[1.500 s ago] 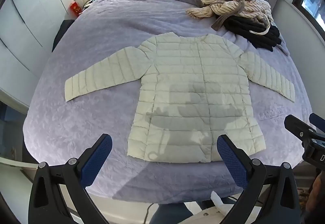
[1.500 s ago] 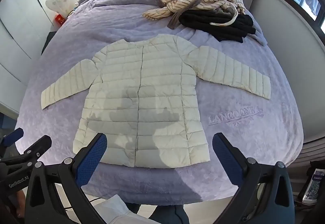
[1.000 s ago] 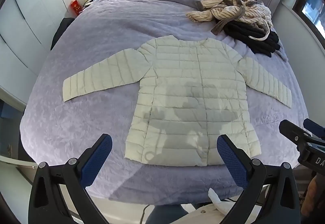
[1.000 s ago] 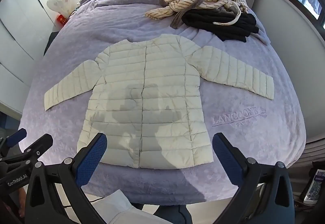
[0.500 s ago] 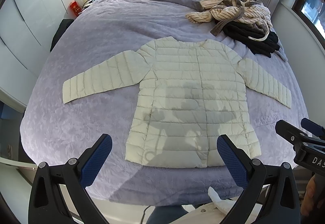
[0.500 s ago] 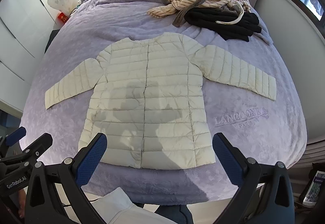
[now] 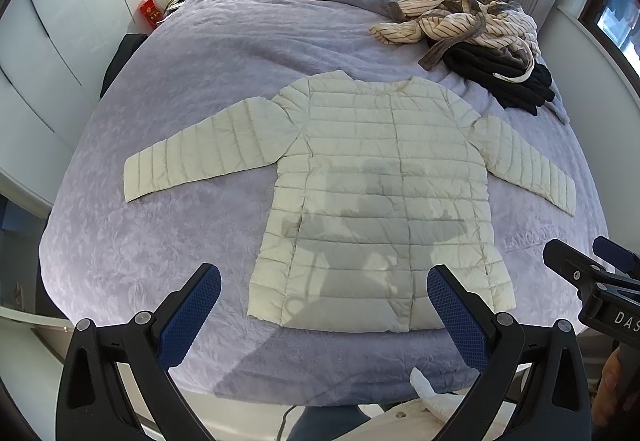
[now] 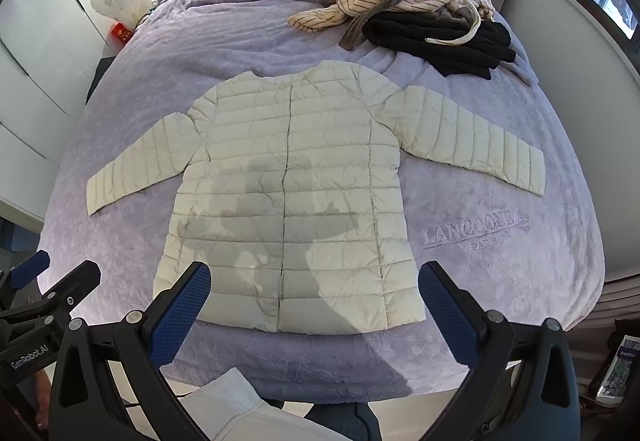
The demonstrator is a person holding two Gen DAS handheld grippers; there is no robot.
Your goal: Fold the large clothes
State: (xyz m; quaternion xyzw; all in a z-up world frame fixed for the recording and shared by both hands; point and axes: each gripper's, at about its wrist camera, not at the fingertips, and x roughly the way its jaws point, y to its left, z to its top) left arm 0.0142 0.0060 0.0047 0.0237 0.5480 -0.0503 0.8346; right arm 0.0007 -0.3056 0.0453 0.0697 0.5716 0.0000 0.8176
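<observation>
- The left tongs (image 7: 320, 315) stood wide open at 6 o'clock of its own view, holding nothing and poised short of the bed's near edge.
- The right tongs (image 8: 314, 311) were likewise spread wide and empty, low at 6 o'clock in their view, with the hem just beyond the blue pads.
- The cream quilted jacket (image 7: 380, 201) lay flat and front-up in the middle of the purple bed (image 7: 160, 241), snapped shut, hem nearest, collar toward 12 o'clock.
- Its left sleeve (image 7: 200, 157) reached out to 9 o'clock and its right sleeve (image 8: 468, 137) to 3 o'clock, both fully extended.
- By my judgement only the spreading was done; no fold showed yet, so sleeves, sides and the hem-to-collar fold all remained.
- Farther off, at about 1 o'clock, a striped garment (image 7: 448, 21) and a black garment (image 7: 500, 81) lay heaped, apparently still unfolded.
</observation>
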